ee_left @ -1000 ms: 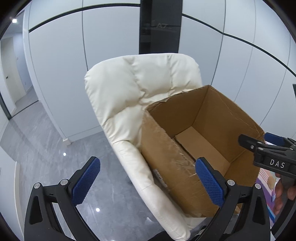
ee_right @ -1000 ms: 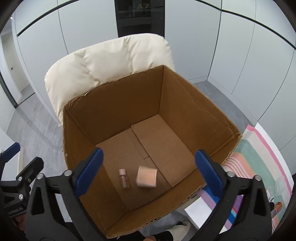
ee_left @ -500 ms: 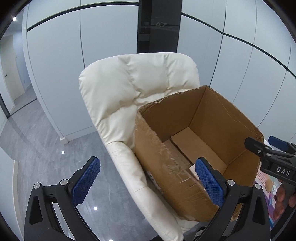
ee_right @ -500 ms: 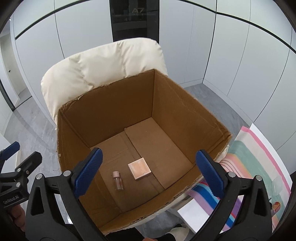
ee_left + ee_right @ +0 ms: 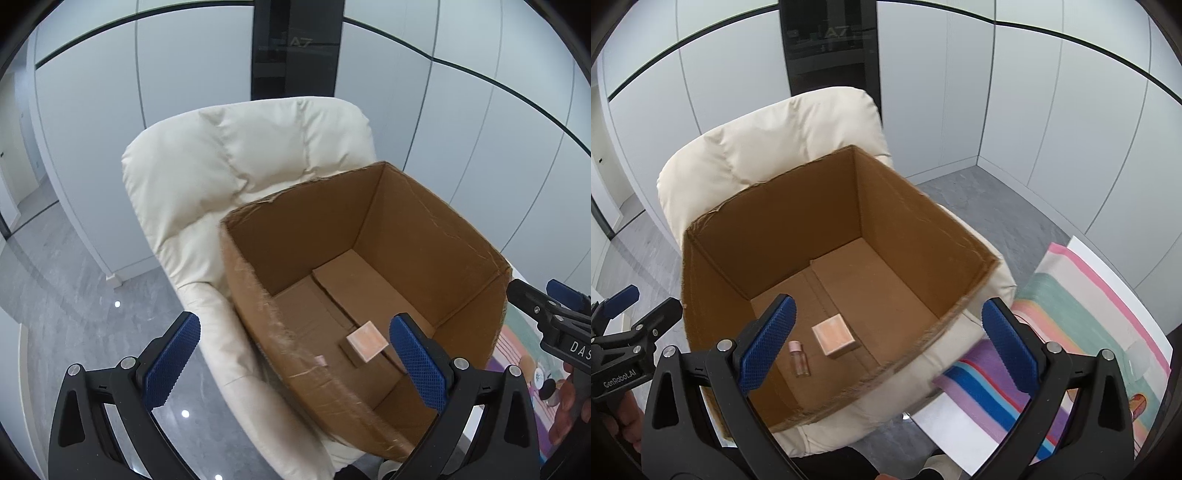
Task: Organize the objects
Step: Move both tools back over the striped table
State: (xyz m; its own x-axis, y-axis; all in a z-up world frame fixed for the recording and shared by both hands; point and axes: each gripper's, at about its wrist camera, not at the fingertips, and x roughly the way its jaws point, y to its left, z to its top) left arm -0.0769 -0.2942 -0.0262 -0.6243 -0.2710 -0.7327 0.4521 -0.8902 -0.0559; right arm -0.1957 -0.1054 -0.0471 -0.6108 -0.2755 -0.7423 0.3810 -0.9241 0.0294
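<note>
On the cream chair [image 5: 768, 155] sat the open cardboard box [image 5: 897, 221], and both my claws hovered above it, the left claw [image 5: 291, 358] and right claw [image 5: 882, 341] spread wide and empty. Inside lay a pink square box [image 5: 835, 335] beside a small bottle [image 5: 798, 359]. I judged a drop just finished; next I needed another object, perhaps from the striped mat [image 5: 1071, 325].

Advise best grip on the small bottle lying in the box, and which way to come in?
Grip the small bottle across its clear body, straight down from above with jaws closing across its narrow width. It lies flat on the cardboard box floor, pink cap toward the back, the pink square box just to its right. The tall walls rule out a side approach.
</note>
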